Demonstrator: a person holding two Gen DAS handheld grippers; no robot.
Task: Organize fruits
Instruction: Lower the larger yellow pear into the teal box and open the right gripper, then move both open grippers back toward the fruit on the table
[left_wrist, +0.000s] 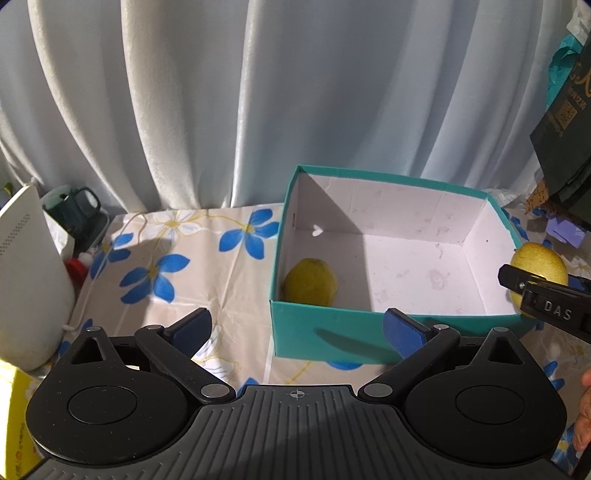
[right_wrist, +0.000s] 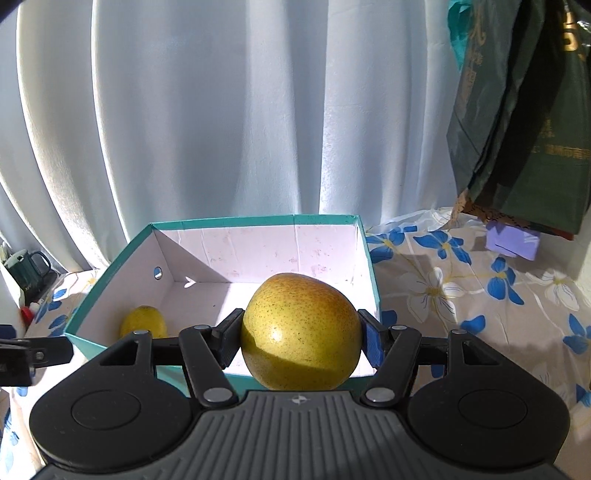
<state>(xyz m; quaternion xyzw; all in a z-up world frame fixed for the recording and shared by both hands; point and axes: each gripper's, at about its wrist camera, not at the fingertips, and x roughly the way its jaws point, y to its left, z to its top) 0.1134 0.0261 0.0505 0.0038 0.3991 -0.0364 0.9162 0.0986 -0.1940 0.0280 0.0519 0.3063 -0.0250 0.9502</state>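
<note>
A teal box (left_wrist: 332, 328) with a white inside stands on the flowered tablecloth; it also shows in the right wrist view (right_wrist: 110, 266). A yellow lemon (left_wrist: 310, 282) lies in its near left corner, also seen in the right wrist view (right_wrist: 144, 321). My right gripper (right_wrist: 301, 339) is shut on a speckled yellow pear (right_wrist: 299, 332) and holds it over the box's near right edge; the pear shows in the left wrist view (left_wrist: 539, 264). My left gripper (left_wrist: 297, 328) is open and empty, in front of the box's left front corner.
A white curtain (left_wrist: 221, 110) hangs behind the table. A white appliance (left_wrist: 29, 280) and a dark green mug (left_wrist: 74, 210) stand at the far left. A dark green bag (right_wrist: 524, 129) and a purple block (right_wrist: 511, 242) are at the back right.
</note>
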